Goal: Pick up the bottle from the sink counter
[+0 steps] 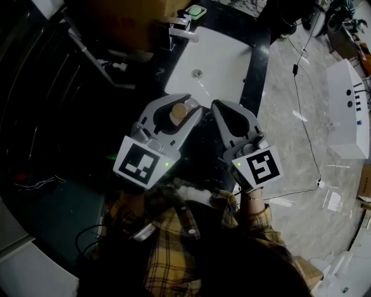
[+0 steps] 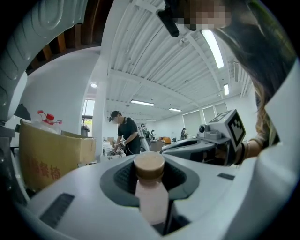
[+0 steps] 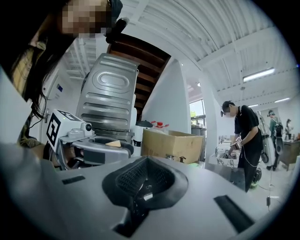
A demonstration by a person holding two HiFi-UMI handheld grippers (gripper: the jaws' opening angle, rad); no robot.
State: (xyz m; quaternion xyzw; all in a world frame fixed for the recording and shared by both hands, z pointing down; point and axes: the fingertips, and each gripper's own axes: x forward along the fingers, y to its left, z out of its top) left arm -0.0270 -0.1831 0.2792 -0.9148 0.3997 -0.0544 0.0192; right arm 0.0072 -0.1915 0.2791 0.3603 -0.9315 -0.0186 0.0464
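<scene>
A small pale pink bottle (image 1: 178, 111) with a tan cap stands upright between the jaws of my left gripper (image 1: 182, 104), which is shut on it and holds it above the dark counter in front of the sink (image 1: 229, 69). In the left gripper view the bottle (image 2: 151, 190) fills the gap between the pads, its cap on top. Just to its right is my right gripper (image 1: 223, 109), shut with nothing in it. In the right gripper view its jaws (image 3: 145, 180) meet with nothing between them, and the left gripper (image 3: 89, 140) shows at the left.
A white basin with a drain (image 1: 197, 73) lies ahead, with a faucet (image 1: 177, 32) and a green object (image 1: 196, 10) behind it. A cardboard box (image 3: 172, 145) stands nearby. A person in black (image 3: 246, 136) works at a bench. Cables cross the marble floor (image 1: 301, 116).
</scene>
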